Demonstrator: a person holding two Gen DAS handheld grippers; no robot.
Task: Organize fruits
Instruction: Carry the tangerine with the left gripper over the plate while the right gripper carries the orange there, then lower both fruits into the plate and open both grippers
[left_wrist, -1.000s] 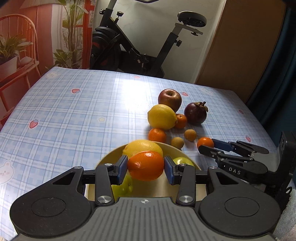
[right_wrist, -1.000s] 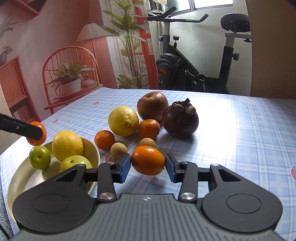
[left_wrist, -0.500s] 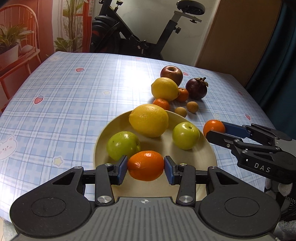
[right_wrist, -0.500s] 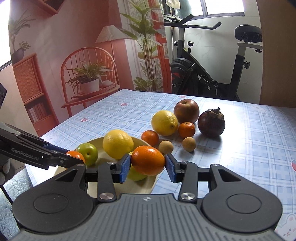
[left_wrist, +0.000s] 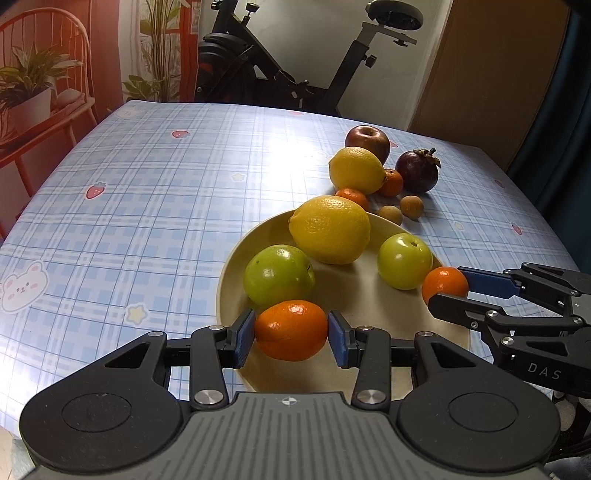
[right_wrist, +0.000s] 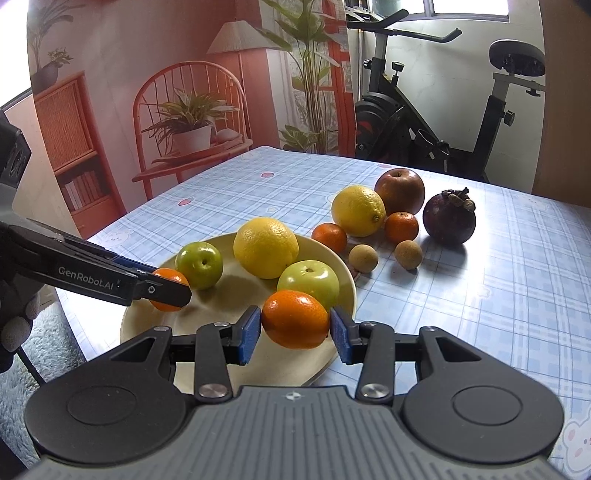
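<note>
Left gripper (left_wrist: 291, 335) apparently crowded by green fruit (left_wrist: 279, 275).

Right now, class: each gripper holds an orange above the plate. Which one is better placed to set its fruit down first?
Probably the left gripper: its orange hangs over bare plate. The right gripper holds its orange near the rim, close against a green fruit.

The worktop (left_wrist: 155, 206) lies bare across its whole left half — a tool could pass there freely. On the plate (left_wrist: 229, 273) only the near part is free; a lemon (left_wrist: 330, 229) and two green fruits (left_wrist: 279, 275) crowd the far side. Beyond the rim, the loose fruit cluster (left_wrist: 373, 173) blocks the right far stretch — the right edge past it is bare.
</note>
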